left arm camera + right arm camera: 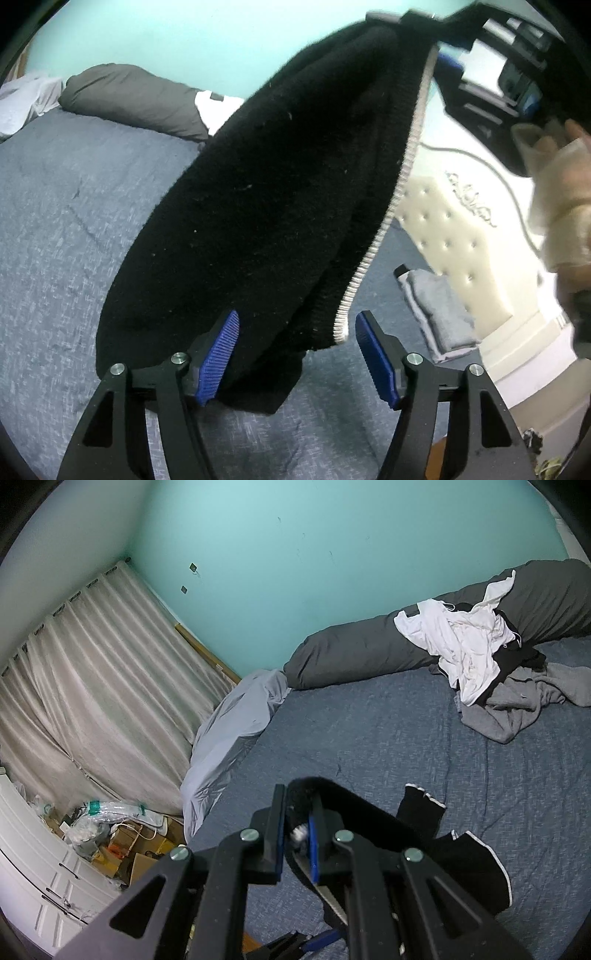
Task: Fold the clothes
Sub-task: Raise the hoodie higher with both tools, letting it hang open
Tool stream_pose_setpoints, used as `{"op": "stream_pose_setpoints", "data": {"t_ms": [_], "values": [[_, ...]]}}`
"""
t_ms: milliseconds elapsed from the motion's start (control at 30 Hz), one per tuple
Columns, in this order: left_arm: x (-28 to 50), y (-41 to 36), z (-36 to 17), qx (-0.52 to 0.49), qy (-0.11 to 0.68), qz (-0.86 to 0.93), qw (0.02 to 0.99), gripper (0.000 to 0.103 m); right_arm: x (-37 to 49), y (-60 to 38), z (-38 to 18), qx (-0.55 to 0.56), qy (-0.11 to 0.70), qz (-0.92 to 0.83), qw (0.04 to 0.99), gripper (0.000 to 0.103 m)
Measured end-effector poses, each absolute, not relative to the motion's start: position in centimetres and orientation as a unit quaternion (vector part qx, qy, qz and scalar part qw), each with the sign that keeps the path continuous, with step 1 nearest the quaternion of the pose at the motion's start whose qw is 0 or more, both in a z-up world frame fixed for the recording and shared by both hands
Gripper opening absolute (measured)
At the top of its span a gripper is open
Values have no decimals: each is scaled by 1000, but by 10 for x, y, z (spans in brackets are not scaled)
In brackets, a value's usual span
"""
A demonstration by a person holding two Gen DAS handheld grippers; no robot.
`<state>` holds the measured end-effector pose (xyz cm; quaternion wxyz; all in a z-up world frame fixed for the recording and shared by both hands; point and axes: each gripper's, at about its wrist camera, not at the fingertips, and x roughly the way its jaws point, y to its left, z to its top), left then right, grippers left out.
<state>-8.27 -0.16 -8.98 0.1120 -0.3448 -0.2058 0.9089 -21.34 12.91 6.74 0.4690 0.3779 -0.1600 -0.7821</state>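
My left gripper (pixel 295 354) has its jaws spread wide; the black sweater (pixel 266 192) hangs between the blue pads (pixel 219 354), brushing the left one, not pinched. My right gripper (pixel 297 834) is clamped narrow on the sweater's edge (pixel 306 794), holding it above the blue bed (pixel 369 731). A heap of white and grey clothes (pixel 476 664) lies against the grey bolster (pixel 351 653). A folded grey garment (pixel 439 310) sits near the cream headboard (pixel 454 236).
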Motion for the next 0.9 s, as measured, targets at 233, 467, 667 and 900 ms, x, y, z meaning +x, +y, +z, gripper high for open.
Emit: {"op": "stream_pose_setpoints", "data": {"t_ms": [233, 467, 667, 900], "values": [[-95, -3, -103, -359, -191, 907, 104, 62, -208, 130, 69, 379, -148, -784, 470, 10], [-95, -9, -98, -360, -163, 912, 108, 7, -208, 135, 69, 378, -147, -786, 467, 10], [-89, -30, -78, -346, -146, 922, 98, 6, -206, 148, 78, 362, -153, -797, 458, 10], [-95, -61, -27, -307, -112, 943, 69, 6, -202, 165, 107, 327, -166, -813, 452, 10]]}}
